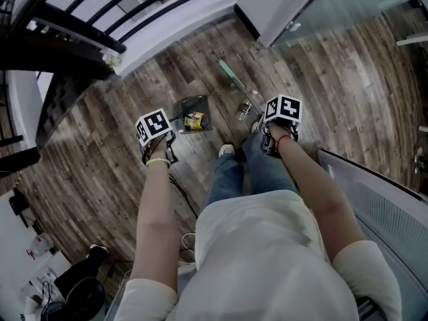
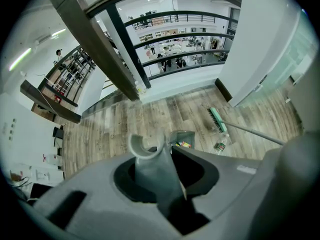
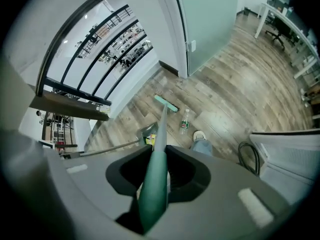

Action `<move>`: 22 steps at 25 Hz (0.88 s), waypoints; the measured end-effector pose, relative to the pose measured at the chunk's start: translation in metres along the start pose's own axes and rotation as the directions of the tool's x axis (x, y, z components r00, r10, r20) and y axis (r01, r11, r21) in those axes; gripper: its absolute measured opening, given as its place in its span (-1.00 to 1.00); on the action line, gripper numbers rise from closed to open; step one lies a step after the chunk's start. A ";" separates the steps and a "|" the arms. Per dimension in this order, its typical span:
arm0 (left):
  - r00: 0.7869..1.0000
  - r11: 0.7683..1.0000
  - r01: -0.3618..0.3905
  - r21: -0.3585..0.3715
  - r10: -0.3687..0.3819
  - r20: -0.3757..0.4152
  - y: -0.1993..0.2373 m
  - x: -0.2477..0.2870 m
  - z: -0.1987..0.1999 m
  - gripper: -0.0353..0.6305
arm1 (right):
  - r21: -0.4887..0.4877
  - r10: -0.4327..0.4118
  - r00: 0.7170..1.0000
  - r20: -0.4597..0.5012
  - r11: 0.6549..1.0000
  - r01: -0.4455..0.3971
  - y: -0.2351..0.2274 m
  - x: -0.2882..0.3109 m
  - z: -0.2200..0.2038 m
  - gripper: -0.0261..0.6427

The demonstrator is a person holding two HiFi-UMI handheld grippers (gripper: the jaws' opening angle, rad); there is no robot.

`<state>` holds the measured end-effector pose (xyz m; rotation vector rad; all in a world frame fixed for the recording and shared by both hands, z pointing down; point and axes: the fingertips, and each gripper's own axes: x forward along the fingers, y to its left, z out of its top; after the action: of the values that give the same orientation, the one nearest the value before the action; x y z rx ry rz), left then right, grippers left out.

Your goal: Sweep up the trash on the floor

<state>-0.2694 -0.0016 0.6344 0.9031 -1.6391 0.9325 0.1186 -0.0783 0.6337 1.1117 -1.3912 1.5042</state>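
- Left gripper (image 1: 155, 140) clenched on dustpan (image 1: 188, 105) handle; right gripper (image 1: 280, 124) clenched on broom (image 1: 231, 77) handle.
- Wrappers (image 1: 194, 120) in dustpan; bottle (image 1: 245, 110) on floor near broom head.
- Risk: hard sweep rolls bottle past pan; tilted pan spills wrappers.

Green-headed broom (image 1: 231, 74) near a plastic bottle (image 1: 245, 109); yellow wrappers (image 1: 194, 120) inside the grey dustpan (image 1: 189, 107).
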 end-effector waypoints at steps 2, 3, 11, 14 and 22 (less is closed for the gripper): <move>1.000 1.000 -0.002 0.001 0.002 -0.001 -0.001 0.000 0.002 -0.59 | -0.021 -0.022 1.000 0.007 1.000 0.022 -0.001 0.002 0.013 -0.63; 1.000 1.000 -0.003 0.001 0.003 -0.001 -0.002 0.000 0.003 -0.59 | -0.029 -0.030 0.999 0.009 0.999 0.031 -0.002 0.003 0.019 -0.63; 1.000 1.000 -0.005 -0.003 0.005 -0.002 -0.004 0.000 0.008 -0.59 | -0.149 -0.111 0.994 0.007 0.983 0.111 -0.005 0.016 0.048 -0.63; 1.000 1.000 -0.005 -0.001 0.005 -0.002 -0.003 0.001 0.008 -0.59 | -0.184 -0.136 0.991 -0.005 0.974 0.132 -0.004 0.023 0.048 -0.63; 1.000 1.000 -0.009 0.005 0.009 0.002 -0.002 0.000 0.011 -0.59 | -0.202 -0.156 0.985 -0.077 0.970 0.138 -0.005 0.039 0.021 -0.63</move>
<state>-0.2715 -0.0124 0.6324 0.9009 -1.6438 0.9421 0.1130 -0.0996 0.6724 0.9878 -1.3316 1.2670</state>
